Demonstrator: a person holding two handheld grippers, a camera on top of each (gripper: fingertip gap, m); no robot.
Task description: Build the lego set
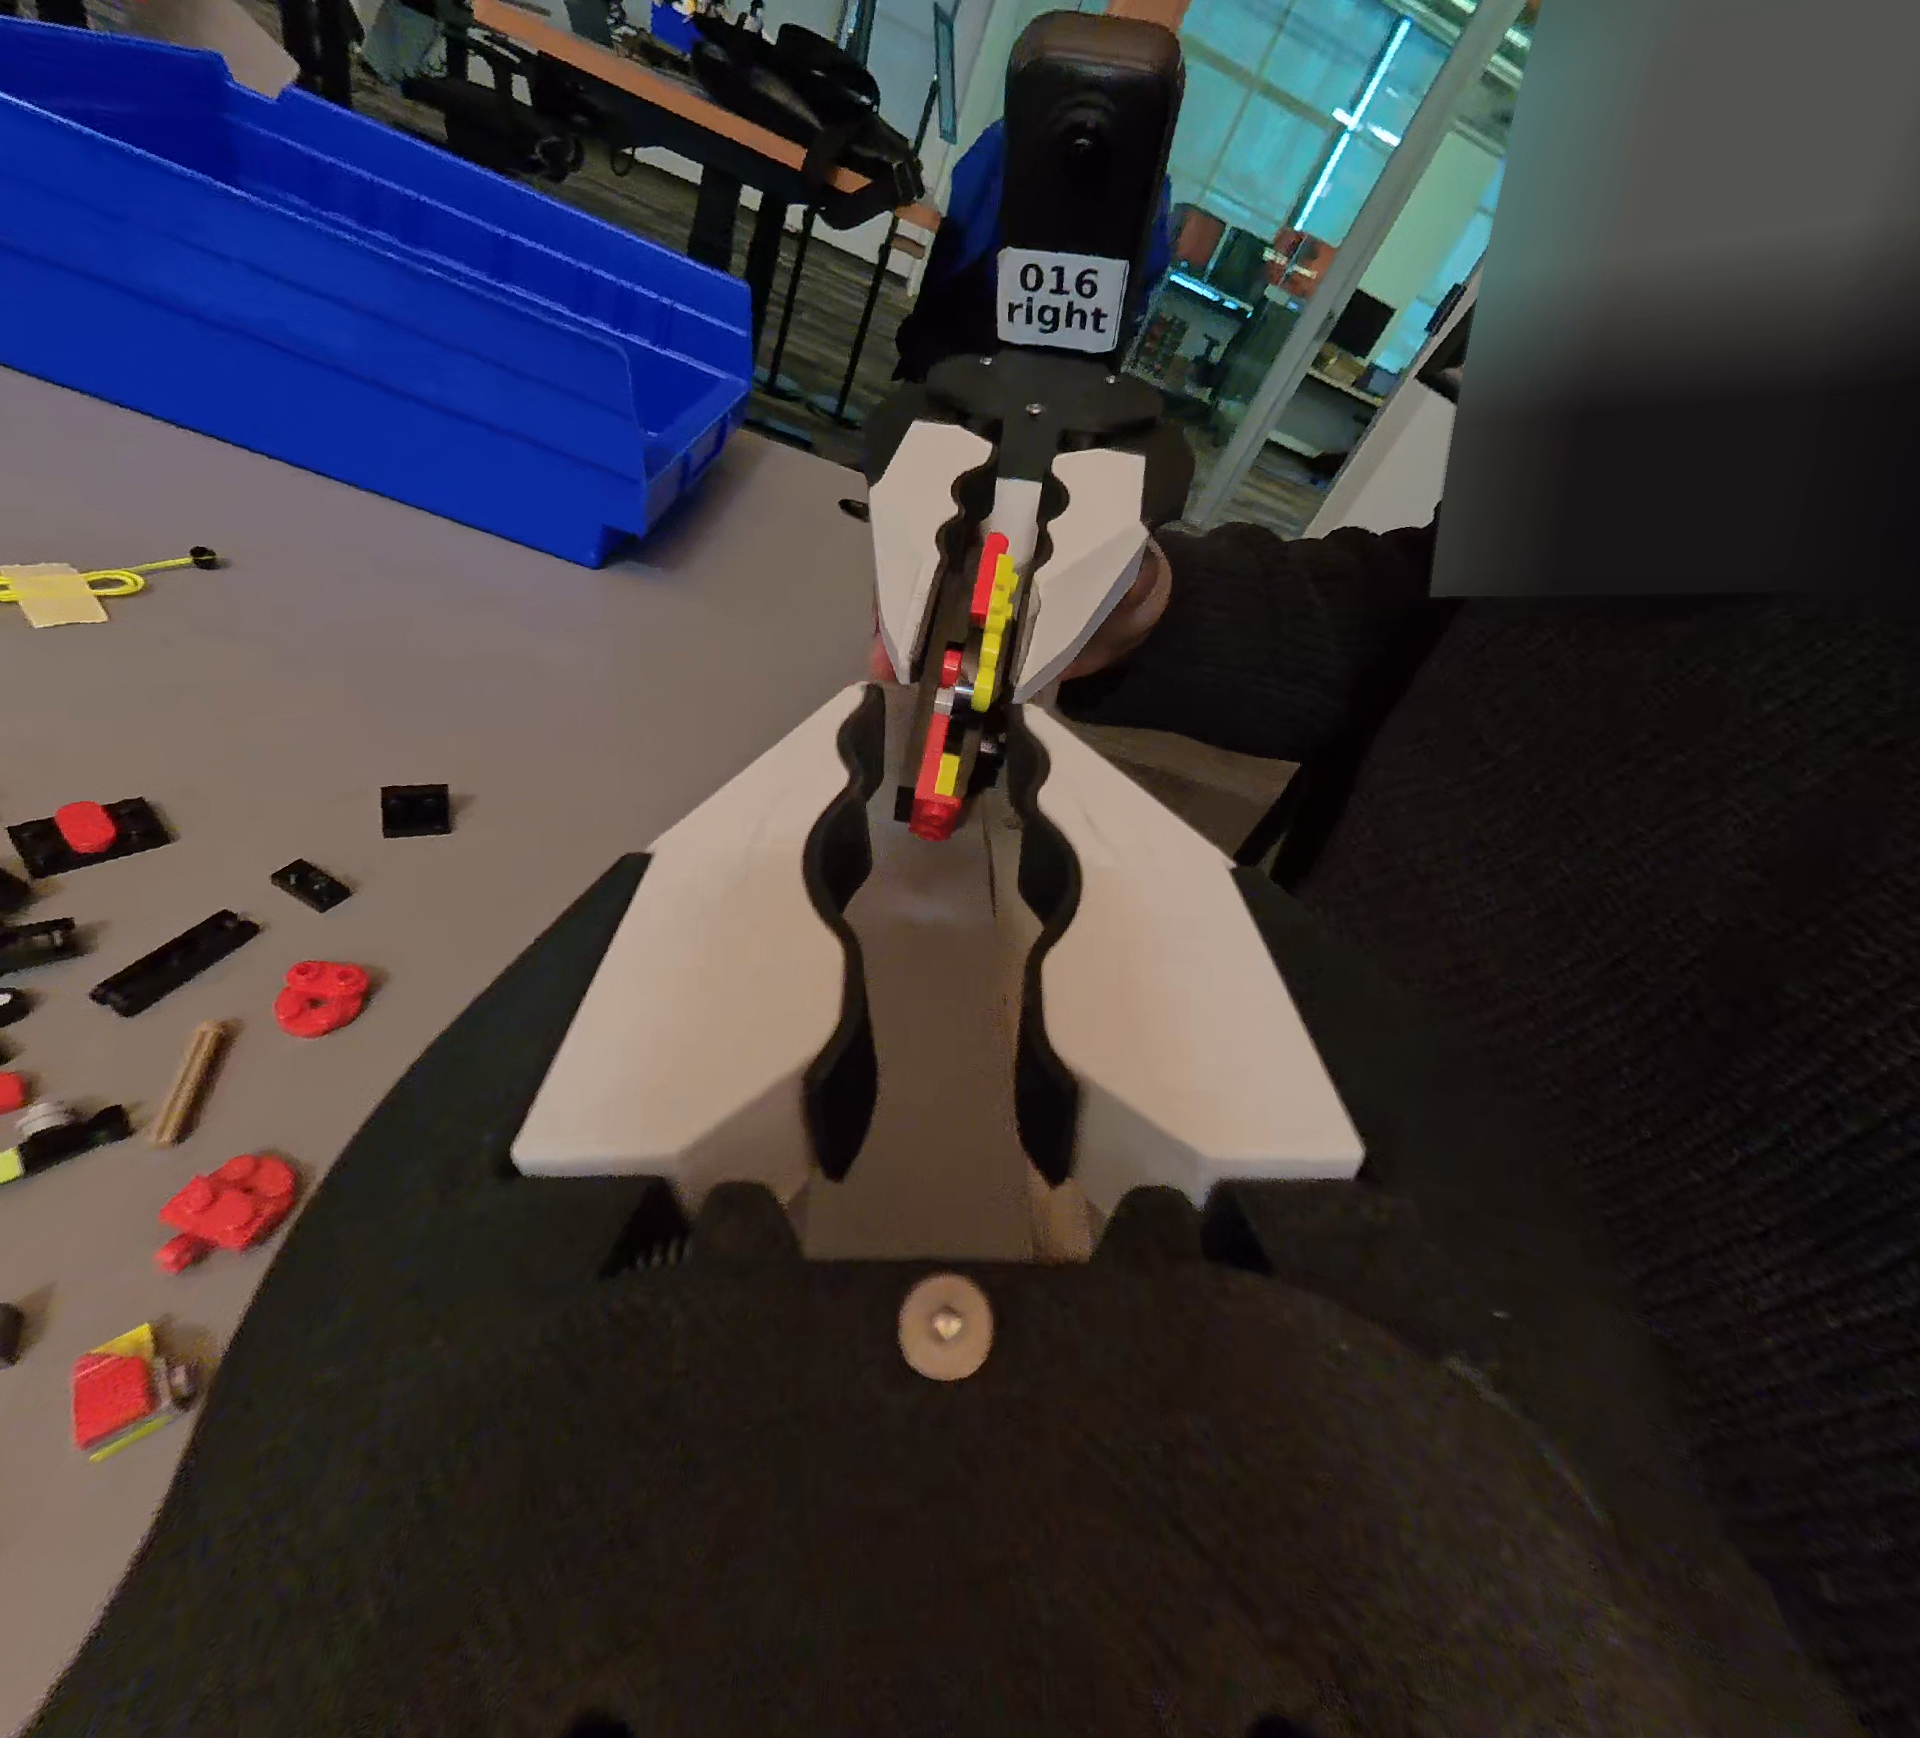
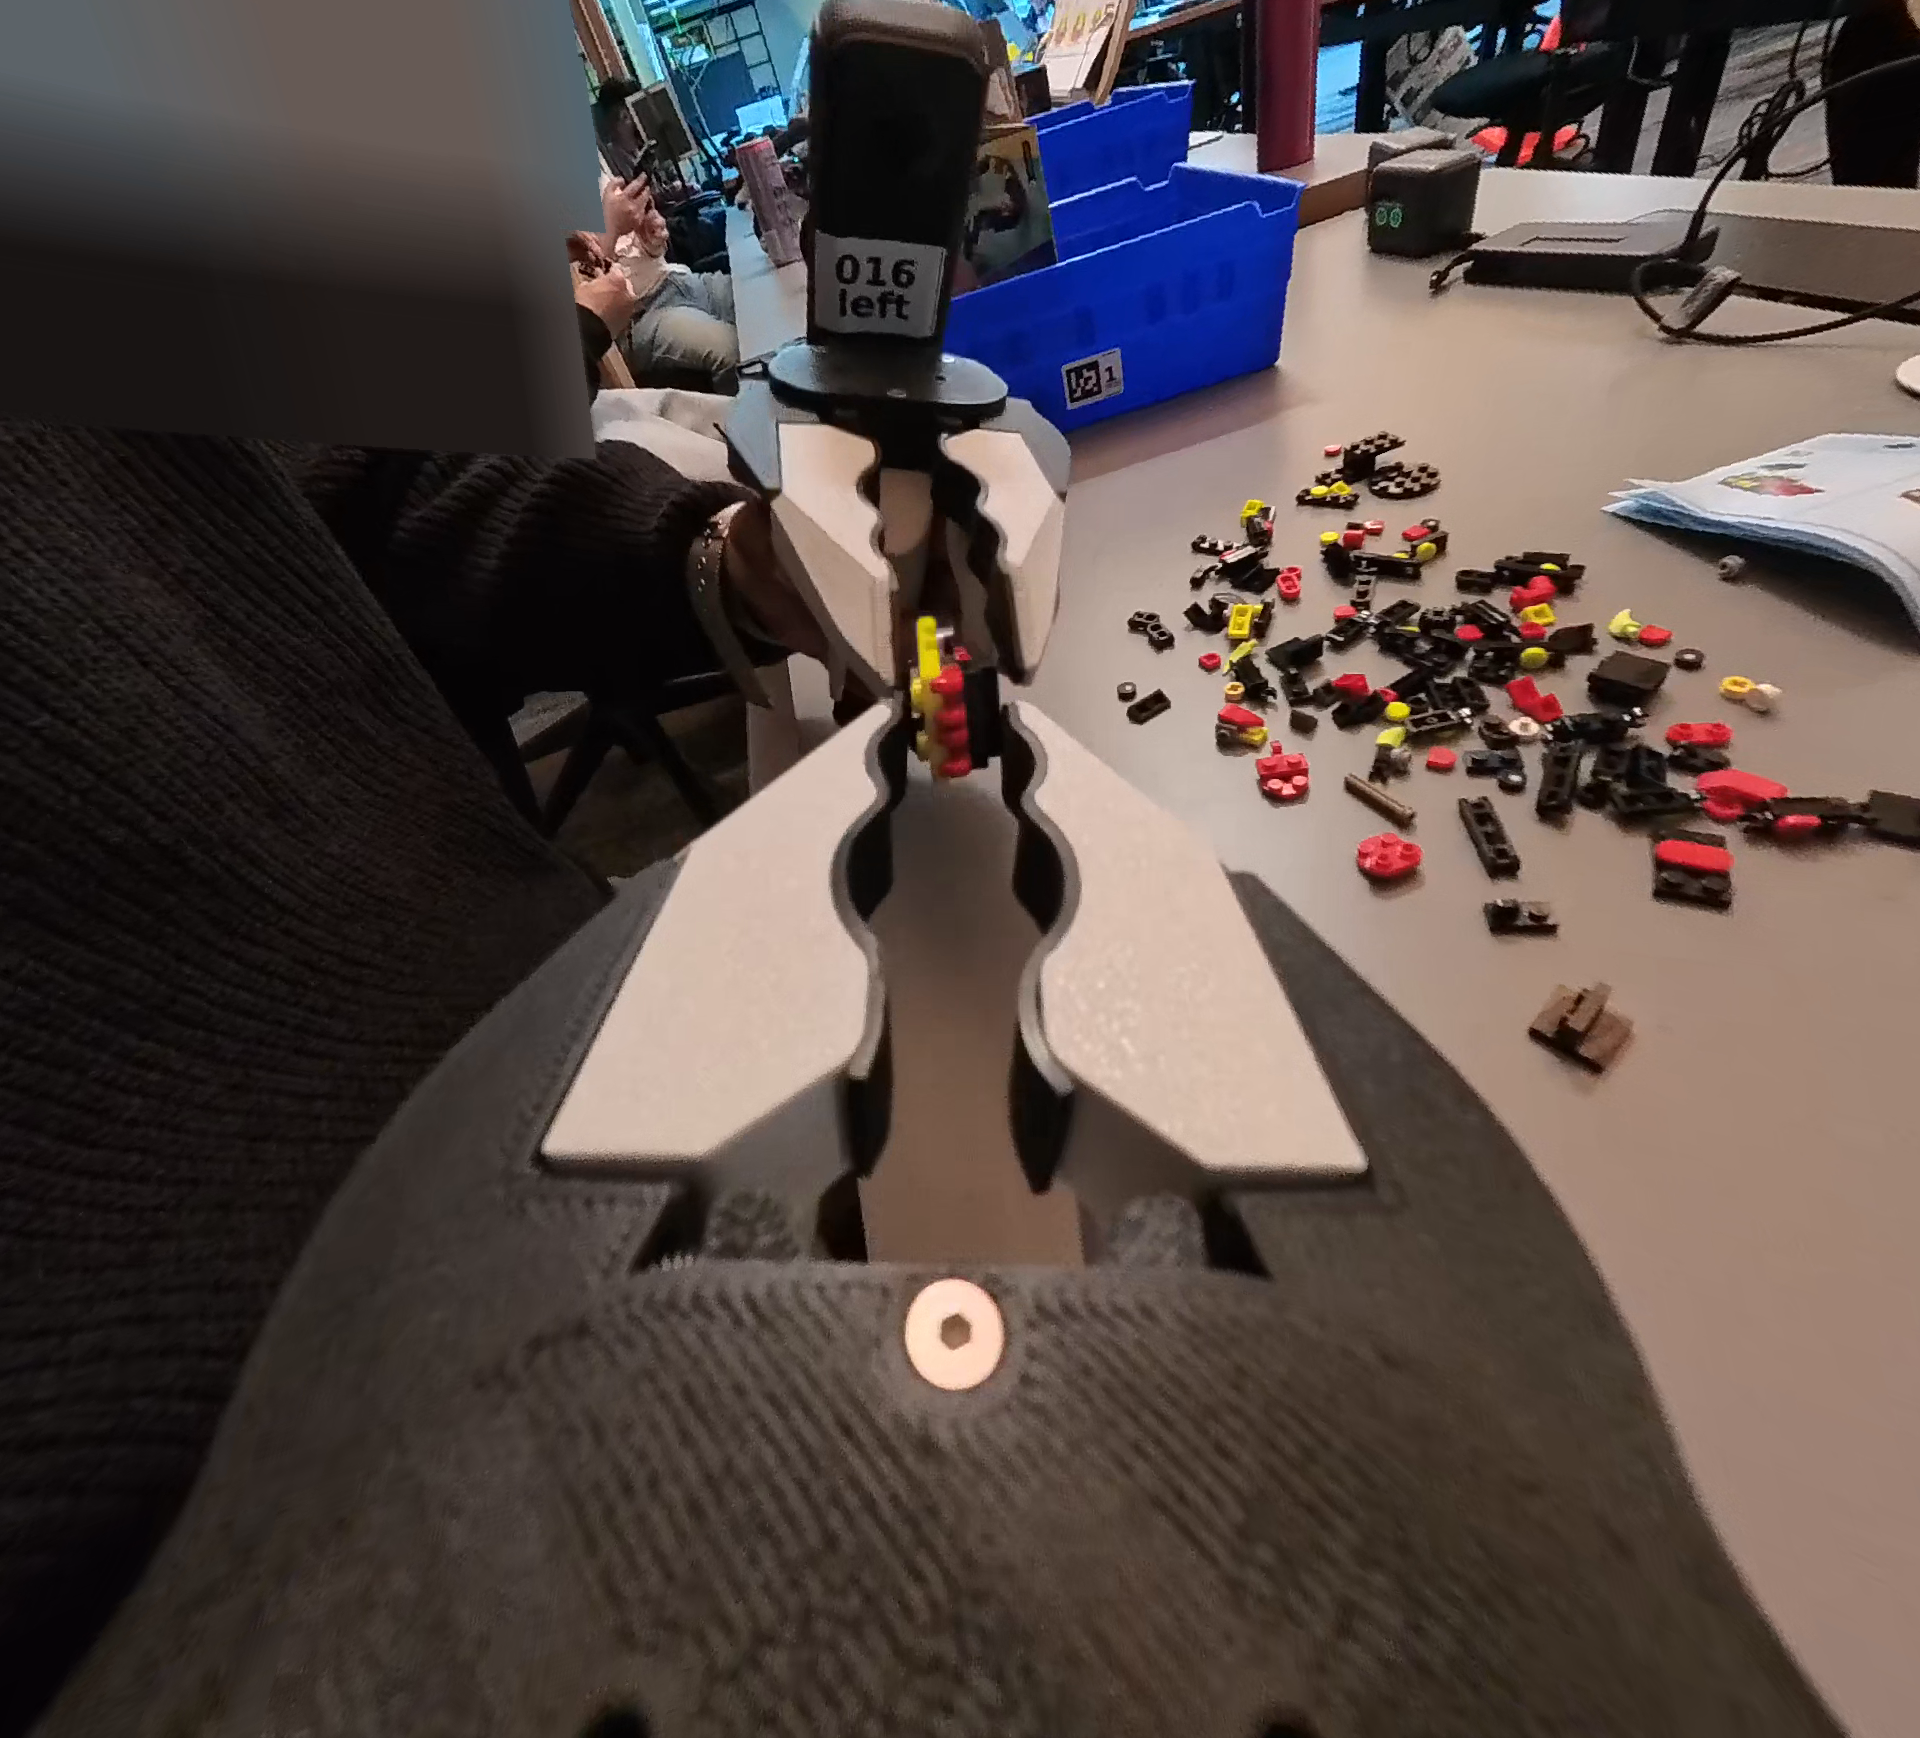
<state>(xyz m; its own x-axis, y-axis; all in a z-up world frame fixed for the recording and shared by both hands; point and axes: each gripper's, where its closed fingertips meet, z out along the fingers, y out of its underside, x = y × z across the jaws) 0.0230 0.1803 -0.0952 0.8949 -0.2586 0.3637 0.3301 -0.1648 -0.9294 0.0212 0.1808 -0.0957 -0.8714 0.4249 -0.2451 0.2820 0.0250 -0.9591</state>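
A small red, yellow and black lego assembly [image 1: 982, 639] is held in the air between my two grippers, which face each other tip to tip over the table's near edge. My left gripper [image 1: 948, 709] closes on its lower end. My right gripper [image 2: 948, 720] closes on the assembly [image 2: 951, 712] from the opposite side. The right gripper also shows in the left wrist view [image 1: 971, 678], and the left gripper in the right wrist view [image 2: 956, 665]. Several loose red, black and yellow pieces [image 2: 1455, 670] lie scattered on the grey table [image 2: 1351, 1117]; some also show in the left wrist view [image 1: 229, 1200].
A blue bin [image 1: 364, 286] stands at the back of the table, also seen in the right wrist view [image 2: 1153, 286]. An instruction booklet [image 2: 1787, 504], a small dark box [image 2: 1423, 202] and cables [image 2: 1714, 296] lie far right. A person's dark sleeve [image 2: 312, 649] is beside the grippers. Less than 4 cm separates the two grippers' tips.
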